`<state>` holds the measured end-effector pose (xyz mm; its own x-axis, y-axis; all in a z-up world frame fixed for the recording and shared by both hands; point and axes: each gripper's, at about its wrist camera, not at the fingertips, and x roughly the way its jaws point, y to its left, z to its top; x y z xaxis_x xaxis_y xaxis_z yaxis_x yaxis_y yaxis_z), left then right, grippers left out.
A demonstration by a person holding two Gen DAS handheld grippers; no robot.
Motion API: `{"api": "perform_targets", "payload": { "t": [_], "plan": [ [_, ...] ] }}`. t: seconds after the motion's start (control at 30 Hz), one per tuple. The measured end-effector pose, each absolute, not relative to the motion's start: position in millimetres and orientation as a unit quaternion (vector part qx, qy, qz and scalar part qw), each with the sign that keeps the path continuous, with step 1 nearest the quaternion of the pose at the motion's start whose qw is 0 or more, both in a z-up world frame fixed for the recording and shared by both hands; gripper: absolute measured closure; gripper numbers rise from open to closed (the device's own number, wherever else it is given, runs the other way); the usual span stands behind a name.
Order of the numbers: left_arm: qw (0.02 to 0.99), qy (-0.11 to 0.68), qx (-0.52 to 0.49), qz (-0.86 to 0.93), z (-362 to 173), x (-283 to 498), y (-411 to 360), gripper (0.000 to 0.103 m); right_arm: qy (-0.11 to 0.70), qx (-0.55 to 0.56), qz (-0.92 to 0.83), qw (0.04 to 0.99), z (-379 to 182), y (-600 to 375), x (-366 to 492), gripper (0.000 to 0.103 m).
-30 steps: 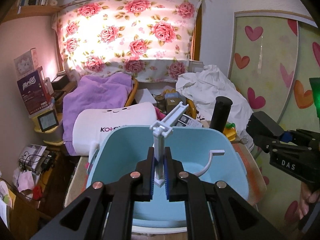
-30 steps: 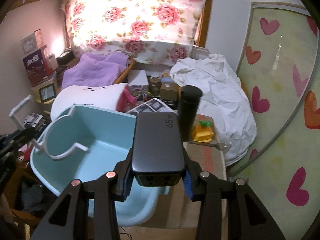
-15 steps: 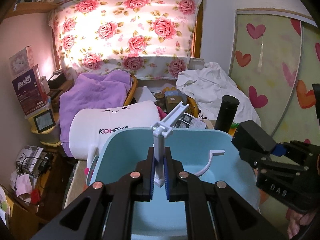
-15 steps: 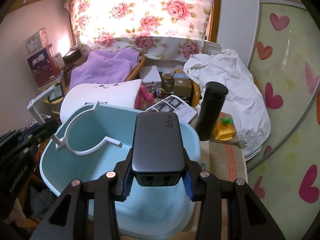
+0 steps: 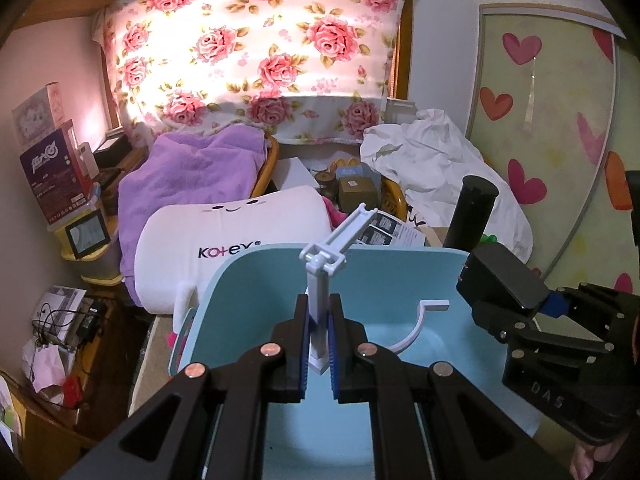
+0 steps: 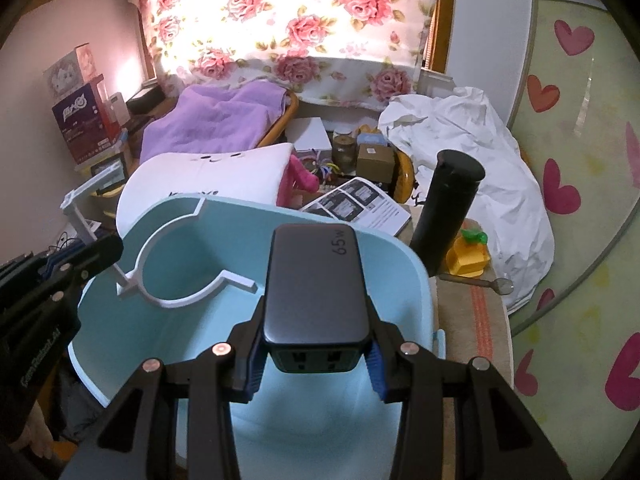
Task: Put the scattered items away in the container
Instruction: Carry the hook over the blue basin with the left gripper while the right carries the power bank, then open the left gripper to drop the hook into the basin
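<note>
The blue tub (image 6: 404,276) is open at the top, its floor bare in mid-frame. A white curved holder (image 6: 176,276) spans its left half, and the black charger (image 6: 316,292) hangs over the centre. A black flask (image 6: 444,208) stands at the tub's right rim, possibly touching it.

Matt plastic charger (image 6: 316,292), smooth plastic tub (image 6: 404,264)

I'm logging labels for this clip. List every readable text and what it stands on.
"65 W": on the dark grey charger block held in the right gripper.
"Kotex": on the white smiley-face pillow.
"DAS": on the right gripper's black body, seen in the left wrist view.
Purple box and printed leaflet: print too small to read.
</note>
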<state>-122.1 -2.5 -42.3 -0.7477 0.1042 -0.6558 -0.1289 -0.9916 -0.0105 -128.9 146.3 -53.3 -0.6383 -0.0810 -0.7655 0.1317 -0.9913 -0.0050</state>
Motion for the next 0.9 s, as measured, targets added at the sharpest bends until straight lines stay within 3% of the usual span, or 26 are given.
{"api": "perform_targets", "payload": {
  "t": [0.9],
  "plan": [
    [0.048, 0.036, -0.361, 0.931, -57, -128, 3, 0.094, 0.037, 0.428, -0.901, 0.067, -62, 134, -124, 0.058]
  ]
}}
